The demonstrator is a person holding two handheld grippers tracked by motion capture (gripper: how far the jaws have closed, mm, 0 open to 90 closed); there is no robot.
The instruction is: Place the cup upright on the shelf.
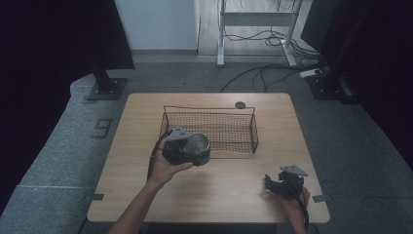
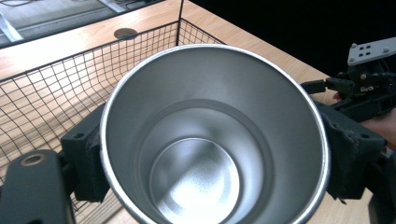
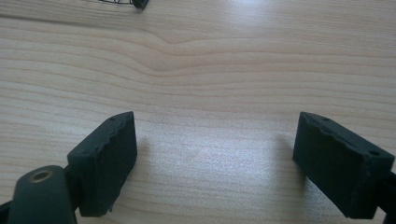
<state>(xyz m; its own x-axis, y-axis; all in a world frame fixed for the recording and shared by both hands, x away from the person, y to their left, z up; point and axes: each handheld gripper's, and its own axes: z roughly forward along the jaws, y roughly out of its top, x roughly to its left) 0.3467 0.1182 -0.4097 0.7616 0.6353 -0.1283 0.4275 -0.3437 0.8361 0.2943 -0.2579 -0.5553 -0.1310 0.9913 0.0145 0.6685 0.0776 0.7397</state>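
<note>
A shiny steel cup (image 1: 197, 145) is held in my left gripper (image 1: 191, 152), just in front of the wire basket (image 1: 243, 130). In the left gripper view the cup (image 2: 210, 140) shows its empty inside, with both black jaws pressed on its sides. My right gripper (image 1: 271, 184) rests low over the table near the front right corner, held by a hand. Its fingers (image 3: 105, 161) stand wide apart in the right gripper view, with bare wood between them; the midpoint is my right gripper (image 3: 212, 161).
The wooden table (image 1: 136, 190) has a round black cap (image 1: 240, 105) near its far edge behind the basket. The black mesh basket (image 2: 56, 88) is empty. Cables and a desk frame (image 1: 258, 29) lie on the floor beyond the table.
</note>
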